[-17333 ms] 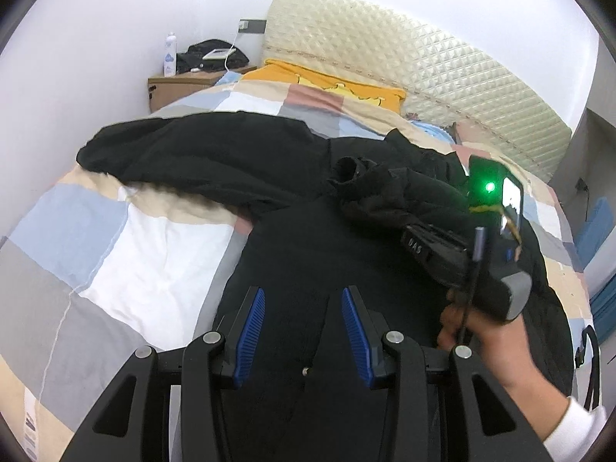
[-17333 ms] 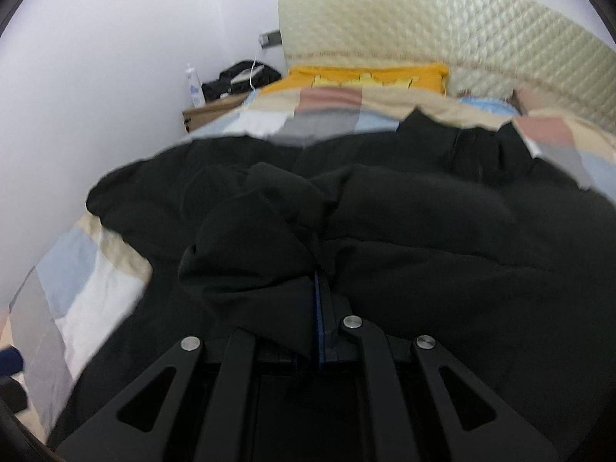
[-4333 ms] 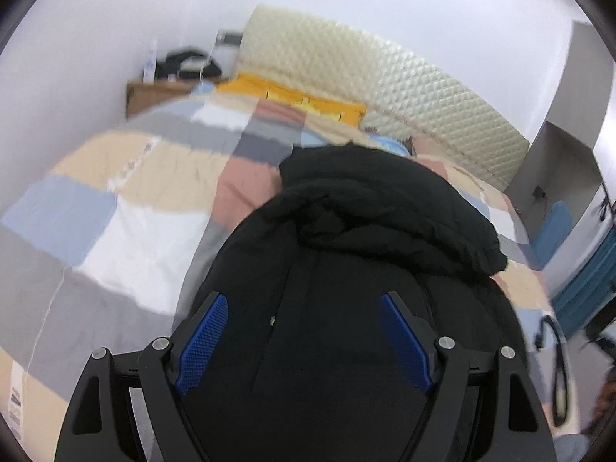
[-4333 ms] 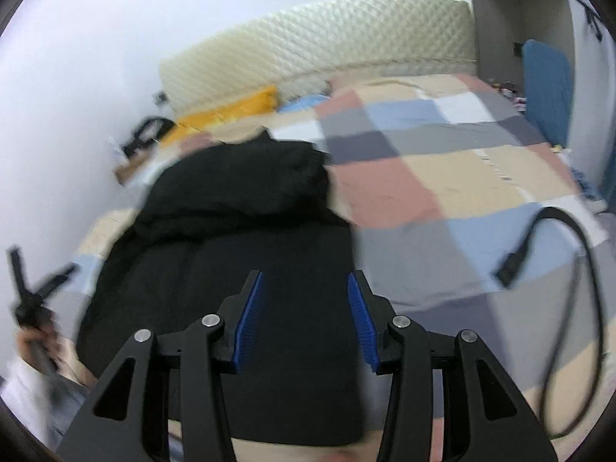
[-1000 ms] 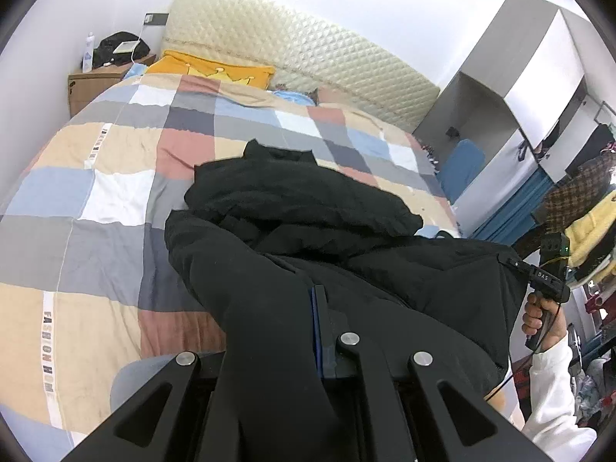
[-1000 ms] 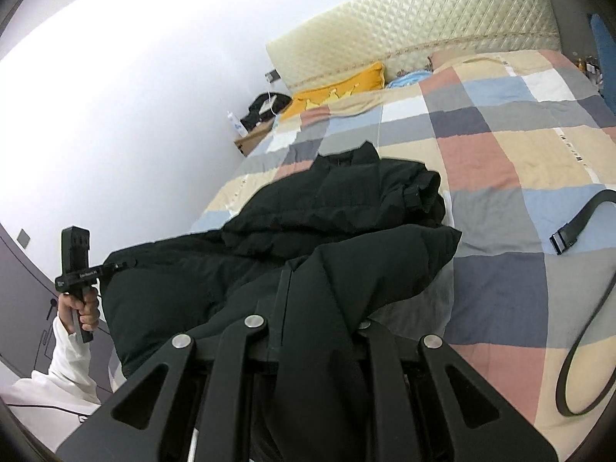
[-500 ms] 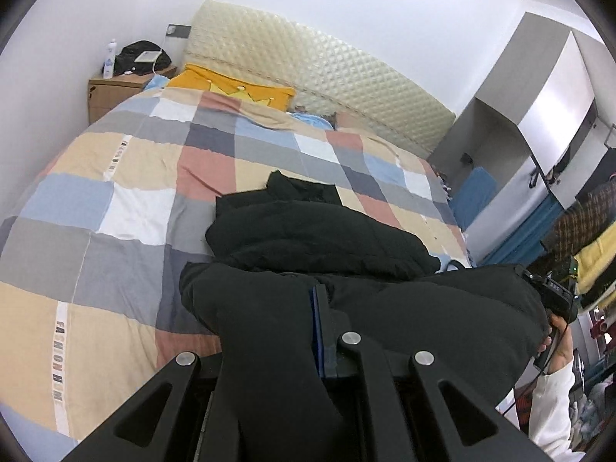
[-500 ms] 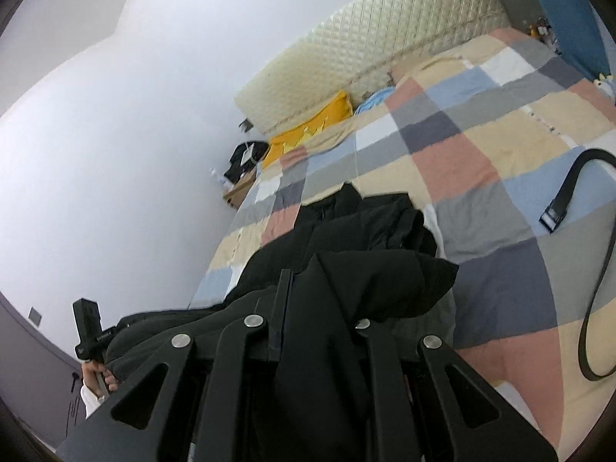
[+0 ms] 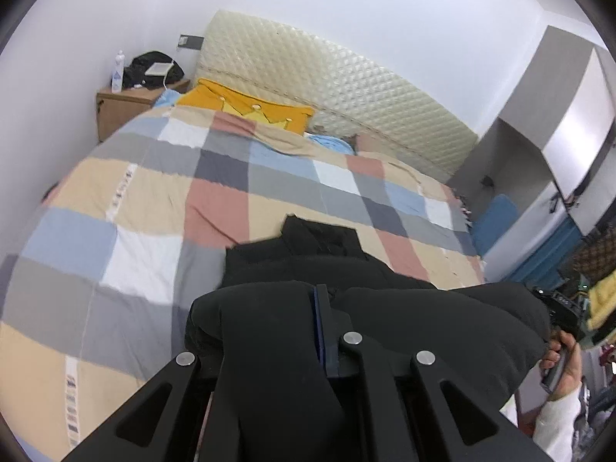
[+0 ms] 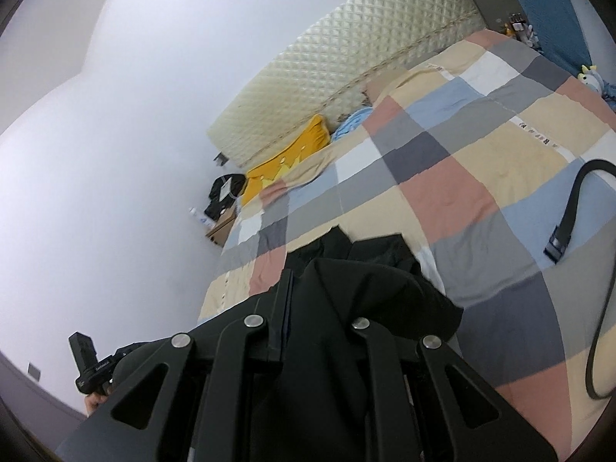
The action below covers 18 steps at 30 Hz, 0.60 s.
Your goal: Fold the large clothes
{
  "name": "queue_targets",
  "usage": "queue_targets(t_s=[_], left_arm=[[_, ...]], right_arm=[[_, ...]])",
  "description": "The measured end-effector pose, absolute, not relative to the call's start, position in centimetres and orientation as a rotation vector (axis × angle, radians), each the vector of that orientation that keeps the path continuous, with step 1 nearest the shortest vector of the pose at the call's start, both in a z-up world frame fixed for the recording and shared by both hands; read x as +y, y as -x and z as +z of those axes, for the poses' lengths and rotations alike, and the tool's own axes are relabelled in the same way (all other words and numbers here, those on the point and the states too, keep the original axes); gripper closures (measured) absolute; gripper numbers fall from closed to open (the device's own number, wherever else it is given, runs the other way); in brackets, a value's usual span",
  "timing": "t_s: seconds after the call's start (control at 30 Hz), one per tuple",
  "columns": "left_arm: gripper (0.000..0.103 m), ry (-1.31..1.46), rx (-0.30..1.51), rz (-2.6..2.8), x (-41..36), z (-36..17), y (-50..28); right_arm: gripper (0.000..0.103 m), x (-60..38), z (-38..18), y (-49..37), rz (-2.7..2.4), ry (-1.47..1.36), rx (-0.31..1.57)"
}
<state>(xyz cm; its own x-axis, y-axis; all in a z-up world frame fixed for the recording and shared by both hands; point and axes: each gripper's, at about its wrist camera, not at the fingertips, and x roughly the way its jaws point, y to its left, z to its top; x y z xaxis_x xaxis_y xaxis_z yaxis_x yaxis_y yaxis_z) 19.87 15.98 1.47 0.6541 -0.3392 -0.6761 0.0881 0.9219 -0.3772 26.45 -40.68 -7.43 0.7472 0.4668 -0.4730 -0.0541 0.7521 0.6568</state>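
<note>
The black coat (image 9: 292, 338) hangs bunched between my two grippers above the near edge of the bed (image 9: 146, 200), its lower hem raised while the collar end (image 9: 319, 236) lies on the checked quilt (image 10: 442, 192) toward the middle of the bed.

On my left, the left gripper (image 9: 320, 327) has its fingers pressed together on a thick fold of the coat; I can see only a thin blue strip of one pad (image 9: 316, 323) between the cloth and the black finger. Fabric drapes over the gripper's left side and billows to the right, where it reaches the right gripper's body, gripped by a hand (image 9: 564, 369) in a white sleeve.

From the right wrist view, the right gripper (image 10: 287, 308) is likewise clamped on the coat, its fingers closed with cloth spilling over them to the right. At the lower left of that view I see the other gripper's handle (image 10: 90, 369) with coat stretched toward it.

Beyond the coat, a yellow pillow (image 9: 246, 109) sits at the head of the bed against the quilted headboard (image 9: 338, 92), with a wooden nightstand (image 9: 127, 107) at the far left corner carrying a bottle (image 9: 117, 71) and a dark bag (image 9: 154, 69). A black strap with a buckle (image 10: 566, 231) lies along the right edge of the bed.
</note>
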Motion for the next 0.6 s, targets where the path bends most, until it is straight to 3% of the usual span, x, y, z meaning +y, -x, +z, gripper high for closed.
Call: queue_targets(t_s=[0.3,0.6], left_arm=[[0.093,0.259,0.866,-0.166,14.2,1.8,-29.1],[0.093,0.13,1.001,-0.042,11.5,-5.6,-38.5]], right_arm=[[0.089,-40.9,-6.9,-33.7,0.186,-0.684,0.743],[0.089,-40.3,-11.9,-40.6,0.054,-0.674,0.867]])
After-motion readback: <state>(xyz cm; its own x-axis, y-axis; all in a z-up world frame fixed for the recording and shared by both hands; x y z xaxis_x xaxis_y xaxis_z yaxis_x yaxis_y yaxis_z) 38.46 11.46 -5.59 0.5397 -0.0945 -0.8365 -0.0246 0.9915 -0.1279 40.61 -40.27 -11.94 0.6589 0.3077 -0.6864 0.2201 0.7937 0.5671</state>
